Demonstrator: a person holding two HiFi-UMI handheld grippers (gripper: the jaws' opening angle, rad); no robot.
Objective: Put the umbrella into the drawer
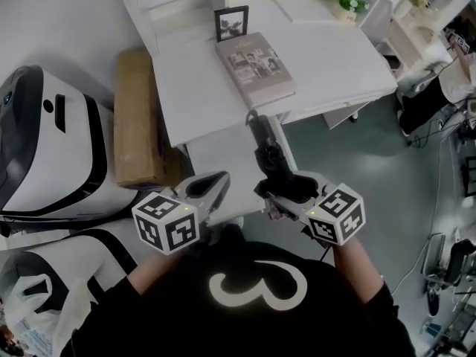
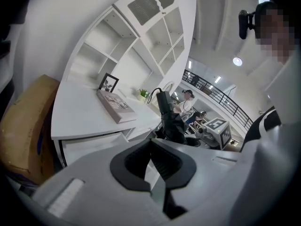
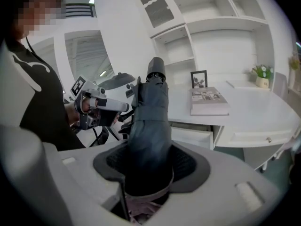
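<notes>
A folded dark umbrella point(image 1: 266, 151) points away from me toward the white desk point(image 1: 335, 58), and my right gripper point(image 1: 279, 193) is shut on its body. In the right gripper view the umbrella point(image 3: 149, 126) fills the jaws and its capped end rises toward the shelves. My left gripper point(image 1: 214, 192) hangs just left of it, jaws shut with nothing between them point(image 2: 151, 166). The white drawer point(image 1: 219, 158) lies below the desk's front edge, right ahead of both grippers; it also shows as the drawer point(image 2: 89, 145) and the drawer point(image 3: 190, 136).
On the desk lie a book point(image 1: 255, 67), a photo frame point(image 1: 231, 22) and a small plant point(image 1: 348, 2). A cardboard box point(image 1: 137, 117) stands left of the desk, beside a white and black machine point(image 1: 52, 147). White shelves point(image 3: 221, 27) rise behind the desk.
</notes>
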